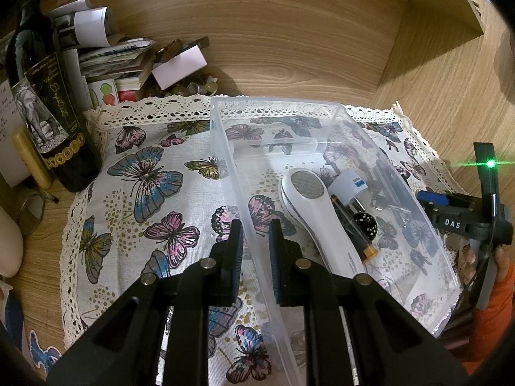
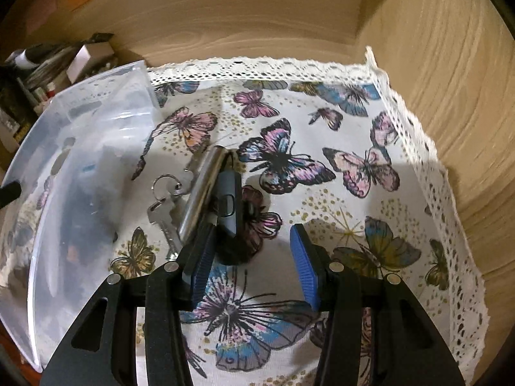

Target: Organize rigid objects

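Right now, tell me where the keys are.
In the right wrist view, the keys lie on the butterfly cloth, between the clear bin and a metal tube.

Black claw (image 2: 254,263) arms, ribbed blue pads (image 2: 304,268), silver pivot pins — orange sleeve (image 1: 497,318).

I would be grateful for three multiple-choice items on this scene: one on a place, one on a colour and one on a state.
1. Where is the white handheld device?
A. on bare wood
B. inside the clear bin
C. in a gripper

2. What colour are the pads of the right hand-held gripper?
A. red
B. blue
C. green

3. How are that gripper's jaws?
A. open, empty
B. shut on the bin
C. shut on the device

Key:
1. B, the bin walls surround it.
2. B, both ribbed pads are blue.
3. A, a wide gap shows between the jaws, with nothing gripped.
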A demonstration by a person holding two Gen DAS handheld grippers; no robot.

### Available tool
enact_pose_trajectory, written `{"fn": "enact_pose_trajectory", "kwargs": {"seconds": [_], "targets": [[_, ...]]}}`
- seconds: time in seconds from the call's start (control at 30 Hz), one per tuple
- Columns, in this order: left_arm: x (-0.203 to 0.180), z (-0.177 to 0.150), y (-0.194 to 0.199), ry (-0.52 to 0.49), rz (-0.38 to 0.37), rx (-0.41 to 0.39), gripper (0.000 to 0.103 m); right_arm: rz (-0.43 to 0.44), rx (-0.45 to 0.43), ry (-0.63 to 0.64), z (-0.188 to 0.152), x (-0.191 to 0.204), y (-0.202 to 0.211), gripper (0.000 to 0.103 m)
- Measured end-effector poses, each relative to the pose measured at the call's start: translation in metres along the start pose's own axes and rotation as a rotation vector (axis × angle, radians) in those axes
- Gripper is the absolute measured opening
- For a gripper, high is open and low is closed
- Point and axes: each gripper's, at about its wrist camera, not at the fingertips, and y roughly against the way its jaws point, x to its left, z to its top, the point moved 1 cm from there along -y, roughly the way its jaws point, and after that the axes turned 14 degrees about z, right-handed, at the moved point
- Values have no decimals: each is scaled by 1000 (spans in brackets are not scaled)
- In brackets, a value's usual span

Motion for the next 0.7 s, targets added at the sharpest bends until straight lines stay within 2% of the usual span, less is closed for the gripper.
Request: {"fn": "enact_pose_trajectory", "kwargs": {"seconds": [0.23,0.3,0.33,0.37,0.7], "targets": [[0,0,-1,0,1,2,14,-8,-11,24,13,3,-6,43],[1,-1,-2,-1,3,3,14,-3,-5,23,16,2,-12,33],[1,-1,-2,-2,4,4,14,7,2,21,18,1,-14,23],[1,-1,-2,-2,4,3,14,13,3,19,19,1,-16,21],[1,-1,-3,-1,4,4,14,43,-87,54,27,16,12,21]]}}
